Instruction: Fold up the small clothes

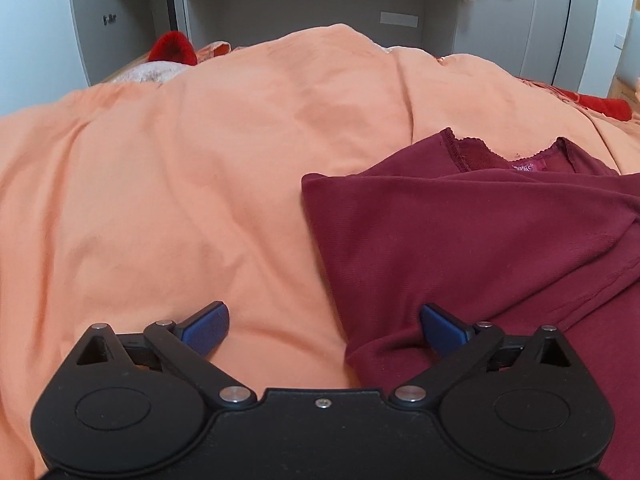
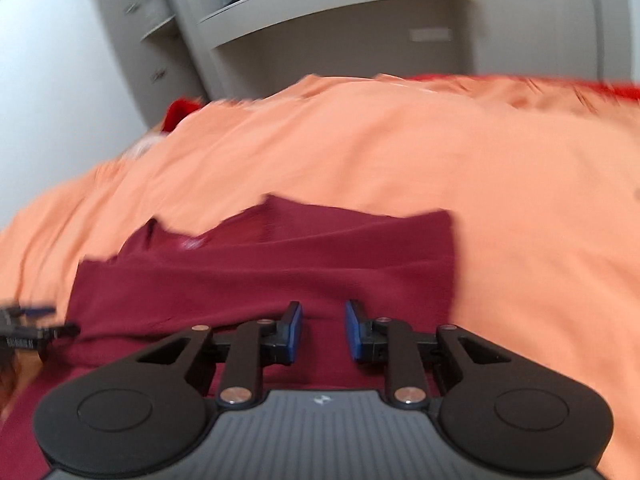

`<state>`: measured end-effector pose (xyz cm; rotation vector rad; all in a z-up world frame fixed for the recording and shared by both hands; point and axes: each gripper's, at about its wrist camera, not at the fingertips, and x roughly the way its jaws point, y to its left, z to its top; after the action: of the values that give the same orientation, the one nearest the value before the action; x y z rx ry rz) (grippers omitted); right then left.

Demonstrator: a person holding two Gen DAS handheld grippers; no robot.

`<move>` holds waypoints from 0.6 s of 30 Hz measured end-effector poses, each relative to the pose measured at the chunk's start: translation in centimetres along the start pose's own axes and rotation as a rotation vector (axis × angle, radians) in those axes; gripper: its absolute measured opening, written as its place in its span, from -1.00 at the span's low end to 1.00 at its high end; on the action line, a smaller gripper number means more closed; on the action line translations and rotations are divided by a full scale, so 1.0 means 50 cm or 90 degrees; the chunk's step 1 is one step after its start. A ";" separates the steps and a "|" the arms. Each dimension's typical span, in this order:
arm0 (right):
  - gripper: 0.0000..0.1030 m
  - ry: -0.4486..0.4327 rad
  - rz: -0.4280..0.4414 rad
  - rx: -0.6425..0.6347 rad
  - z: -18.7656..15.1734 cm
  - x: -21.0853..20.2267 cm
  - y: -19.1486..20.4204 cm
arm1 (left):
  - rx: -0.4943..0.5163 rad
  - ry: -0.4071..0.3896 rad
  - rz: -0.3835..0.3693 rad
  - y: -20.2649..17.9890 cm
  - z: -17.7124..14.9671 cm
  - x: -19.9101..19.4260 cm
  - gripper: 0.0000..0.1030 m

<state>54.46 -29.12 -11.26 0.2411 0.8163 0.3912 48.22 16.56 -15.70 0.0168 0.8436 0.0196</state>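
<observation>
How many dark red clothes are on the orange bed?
1. The dark red top lies on the orange bedcover, partly folded, in front of both grippers. More clothes could be hidden outside the views.

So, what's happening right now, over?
Left gripper wide open at the top's edge. Right gripper narrow, nothing held, above the top. Top part-folded on the orange sheet. Nothing in the way.

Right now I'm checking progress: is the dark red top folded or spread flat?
Partly folded: the top has one side doubled over its body, below the neckline with its label.
</observation>
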 end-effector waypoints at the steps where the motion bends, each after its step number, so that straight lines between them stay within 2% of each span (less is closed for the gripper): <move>1: -0.51 0.001 0.008 0.006 -0.003 0.001 -0.008 | 0.017 -0.001 0.012 -0.010 0.000 0.000 0.98; 2: -0.51 -0.003 0.012 0.003 -0.006 -0.002 -0.009 | 0.031 -0.007 0.022 -0.017 0.000 -0.004 0.95; 3: -0.49 -0.010 0.011 0.000 -0.008 -0.013 -0.004 | 0.038 -0.020 0.027 -0.021 0.001 -0.018 0.84; 4: -0.35 -0.019 0.015 -0.001 -0.008 -0.031 0.003 | 0.041 -0.039 0.027 -0.022 0.002 -0.041 0.76; 5: -0.12 -0.033 0.030 -0.002 -0.011 -0.060 0.008 | 0.044 -0.069 0.031 -0.023 0.000 -0.077 0.76; 6: -0.04 -0.049 0.046 -0.004 -0.015 -0.094 0.011 | 0.054 -0.104 0.037 -0.022 -0.001 -0.117 0.81; 7: 0.11 -0.062 0.060 -0.009 -0.023 -0.137 0.021 | 0.070 -0.143 0.044 -0.021 -0.007 -0.166 0.98; 8: 0.31 -0.069 0.071 -0.023 -0.032 -0.180 0.036 | 0.085 -0.173 0.054 -0.020 -0.016 -0.213 0.98; 9: 0.42 -0.076 0.078 -0.042 -0.048 -0.223 0.050 | 0.101 -0.196 0.062 -0.022 -0.027 -0.257 0.99; 11: 0.82 -0.089 0.081 -0.084 -0.093 -0.311 0.081 | 0.140 -0.225 0.061 -0.032 -0.061 -0.341 0.99; 13: 1.00 -0.100 0.080 -0.112 -0.149 -0.391 0.111 | 0.182 -0.247 0.055 -0.056 -0.113 -0.418 0.99; 16: 0.99 -0.100 0.081 -0.140 -0.251 -0.481 0.148 | 0.257 -0.277 0.038 -0.109 -0.217 -0.502 0.99; 18: 0.99 -0.085 0.063 -0.141 -0.314 -0.520 0.158 | 0.305 -0.285 0.010 -0.150 -0.294 -0.538 0.99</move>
<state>24.70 -32.16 -1.76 0.1000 0.6257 0.5490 19.42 8.55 -5.55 0.4628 0.3839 -0.1668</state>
